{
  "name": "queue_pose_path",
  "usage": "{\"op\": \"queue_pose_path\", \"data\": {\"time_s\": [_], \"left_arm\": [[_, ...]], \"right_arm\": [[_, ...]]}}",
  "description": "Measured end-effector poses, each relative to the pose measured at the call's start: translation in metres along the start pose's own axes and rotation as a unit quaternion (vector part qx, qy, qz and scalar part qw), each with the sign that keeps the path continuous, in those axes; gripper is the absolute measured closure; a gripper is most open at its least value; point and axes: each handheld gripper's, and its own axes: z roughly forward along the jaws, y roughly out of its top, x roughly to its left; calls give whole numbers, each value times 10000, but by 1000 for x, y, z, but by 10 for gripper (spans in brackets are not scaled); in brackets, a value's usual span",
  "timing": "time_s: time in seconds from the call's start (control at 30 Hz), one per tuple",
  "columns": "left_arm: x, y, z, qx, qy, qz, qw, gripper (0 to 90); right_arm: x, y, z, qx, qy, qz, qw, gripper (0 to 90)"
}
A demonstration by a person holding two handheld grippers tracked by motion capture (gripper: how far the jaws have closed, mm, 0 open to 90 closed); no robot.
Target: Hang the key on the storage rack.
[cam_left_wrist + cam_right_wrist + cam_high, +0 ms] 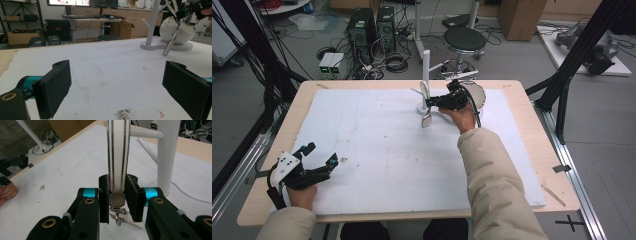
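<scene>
Your right tool [117,200] pinches a flat white strap [118,155] with a metal clip and ring hanging under it, up by the white stand [426,75] at the far side of the counter [377,150]. It looks light and bendy, so hold it near the metal end. Your left tool [117,87] is spread wide with nothing in it, and you cannot see where the strap's top goes.

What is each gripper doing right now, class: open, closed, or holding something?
Left gripper: open, empty, jaws wide apart above the table.
Right gripper: shut on a white strap with a clasp.
</scene>
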Motion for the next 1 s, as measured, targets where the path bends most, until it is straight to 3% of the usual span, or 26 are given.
{"op": "queue_pose_path", "data": {"time_s": [0.4, 0.63, 1.0], "left_arm": [[0, 0, 0, 7, 0, 1, 10000, 89], [0, 0, 0, 4, 0, 4, 10000, 90], [0, 0, 0, 7, -1, -16, 10000, 89]], "right_arm": [[-8, -3, 0, -85, -29, 196, 9998, 743], [-11, -5, 2, -136, 121, 544, 9984, 742], [-14, -7, 3, -24, -96, 712, 9974, 741]]}}
